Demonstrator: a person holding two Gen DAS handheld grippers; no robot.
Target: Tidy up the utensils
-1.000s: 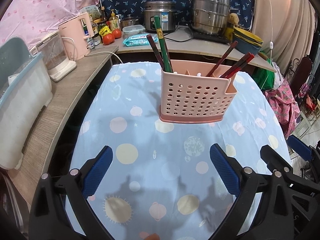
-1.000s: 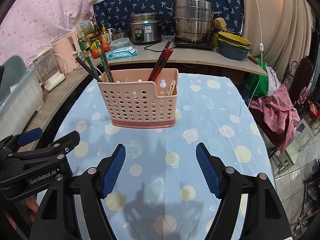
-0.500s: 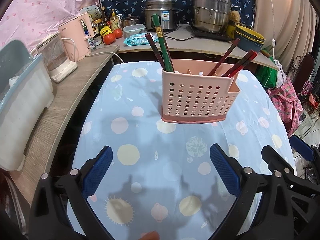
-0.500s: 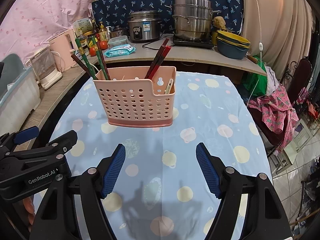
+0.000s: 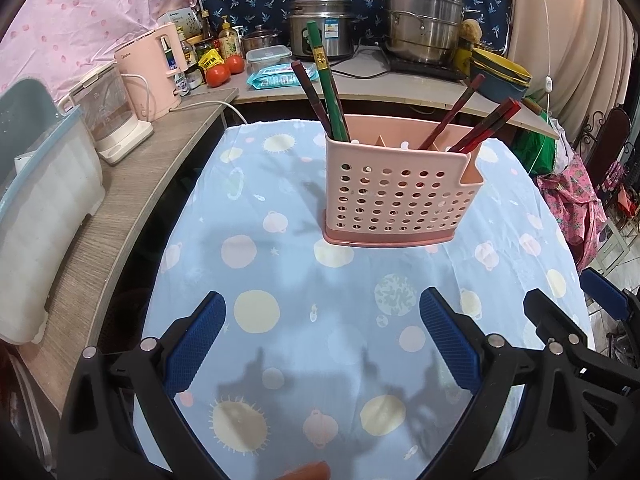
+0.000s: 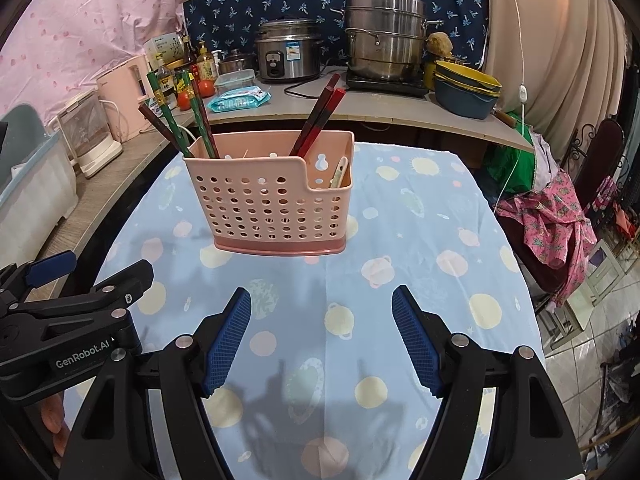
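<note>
I had both grippers hanging side by side over the near end of the table, each angled down toward the cloth. The left gripper [image 5: 322, 336] stood with its blue pads wide apart and nothing between them, only the pale blue tablecloth [image 5: 280, 280] with its planets and suns showing through the gap. The right gripper [image 6: 322, 336] was the same: pads spread, empty, the cloth bare beneath it. From the right camera I could see the left gripper's black body just beside mine at the lower left, and from the left camera the right one's body sat at the lower right edge. The pink utensil holder [image 5: 394, 196] stood upright on the cloth ahead of both grippers, clear of their fingers. In its left compartment I saw green chopsticks [image 5: 326, 80] and a dark brown pair [image 5: 310, 96] leaning to the left; red-and-black chopsticks [image 5: 486, 126] leaned to the right in the other part. From the right camera a pale utensil handle [image 6: 339, 172] showed in the low-fronted end compartment. Behind the table ran a counter [image 6: 360, 108] with a rice cooker [image 6: 288, 56] and a steel steamer pot [image 6: 384, 36].
</note>
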